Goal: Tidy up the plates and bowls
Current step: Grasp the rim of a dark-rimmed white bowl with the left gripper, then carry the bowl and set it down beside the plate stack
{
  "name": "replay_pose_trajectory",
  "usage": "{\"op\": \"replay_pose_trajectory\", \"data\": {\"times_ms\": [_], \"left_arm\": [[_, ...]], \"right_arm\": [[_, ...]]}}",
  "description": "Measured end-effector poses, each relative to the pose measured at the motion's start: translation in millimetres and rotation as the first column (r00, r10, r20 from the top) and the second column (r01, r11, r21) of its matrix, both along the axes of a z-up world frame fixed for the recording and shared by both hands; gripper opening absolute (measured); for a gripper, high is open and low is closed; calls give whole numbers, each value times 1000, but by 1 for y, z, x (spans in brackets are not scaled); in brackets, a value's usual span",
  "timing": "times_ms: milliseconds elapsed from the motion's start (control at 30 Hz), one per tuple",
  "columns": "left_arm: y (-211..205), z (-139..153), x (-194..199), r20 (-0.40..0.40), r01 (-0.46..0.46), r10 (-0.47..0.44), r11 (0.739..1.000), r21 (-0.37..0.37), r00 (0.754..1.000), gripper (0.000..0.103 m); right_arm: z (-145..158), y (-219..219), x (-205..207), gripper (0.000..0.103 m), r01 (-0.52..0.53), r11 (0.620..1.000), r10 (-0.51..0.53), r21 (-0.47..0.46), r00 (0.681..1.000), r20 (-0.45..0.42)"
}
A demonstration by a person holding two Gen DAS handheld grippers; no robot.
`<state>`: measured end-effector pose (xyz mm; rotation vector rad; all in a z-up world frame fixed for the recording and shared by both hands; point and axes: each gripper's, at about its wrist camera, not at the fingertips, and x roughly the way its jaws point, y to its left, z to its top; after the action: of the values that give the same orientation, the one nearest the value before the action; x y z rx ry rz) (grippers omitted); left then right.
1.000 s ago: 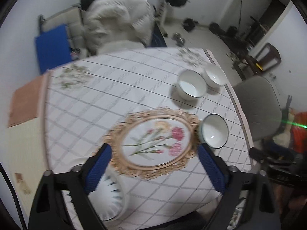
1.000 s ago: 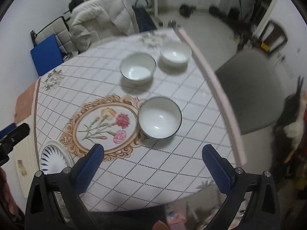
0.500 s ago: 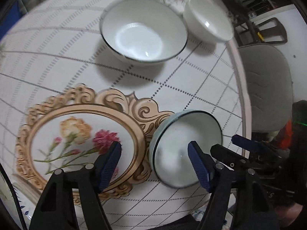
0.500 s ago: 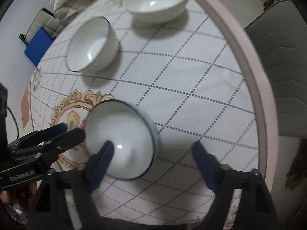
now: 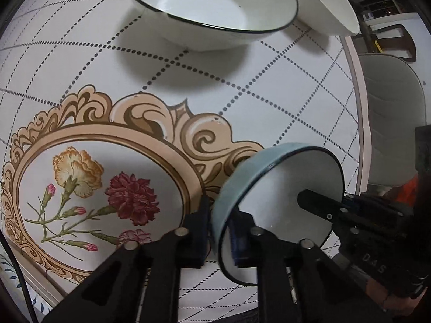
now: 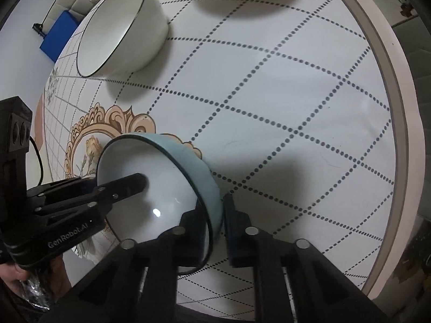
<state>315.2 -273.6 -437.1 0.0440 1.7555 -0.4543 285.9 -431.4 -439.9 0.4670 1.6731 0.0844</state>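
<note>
- The pale blue glazed bowl with a dark rim and white interior (image 5: 272, 204) sits tilted on its side near the table's front edge; its interior holds no contents, only one finger of each gripper.
- The left gripper (image 5: 219, 238) is clamped on this bowl's rim at 6 o'clock in the left wrist view: one black finger presses the blue outer wall, the blue-padded finger lies inside.
- The right gripper (image 6: 215, 224) is clamped on the opposite rim, at 5 o'clock of the bowl in the right wrist view, one finger inside, one against the outer wall.
- Each gripper shows in the other's view: the right gripper's black finger reaches into the bowl from 3 o'clock in the left wrist view; the left does so from 9 o'clock in the right wrist view.
- The white ceramic bowl with a thin dark rim (image 5: 212, 10) stands upright at 12 o'clock, smooth, glossy and empty, well apart from the held bowl.
- The plain white bowl (image 5: 328, 2) stands just beside it at 1 o'clock.
- The round table with a white cloth printed in dotted diamond lines (image 6: 282, 102) shows bare cloth between the bowls.
- The gold scrolled oval medallion with carnations (image 5: 102, 177) lies at 9 o'clock, partly under the held bowl.
- The table's pink curved edge (image 6: 398, 113) runs along 3 o'clock; a grey padded chair (image 5: 390, 113) stands beyond it.
</note>
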Motion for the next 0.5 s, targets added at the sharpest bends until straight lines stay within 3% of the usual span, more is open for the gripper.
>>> {"op": "replay_pose_trajectory", "data": {"times_ms": [233,500], "left_arm": [[9,11,-16,35,-17,17,1000,7,999,10],[66,38,-40,81,-75,73,997,18,994,10]], "right_arm": [[8,11,-7,11,-28,999,28,24,1000,5],[31,65,-22,11,-119,992,118,49,993,26]]}}
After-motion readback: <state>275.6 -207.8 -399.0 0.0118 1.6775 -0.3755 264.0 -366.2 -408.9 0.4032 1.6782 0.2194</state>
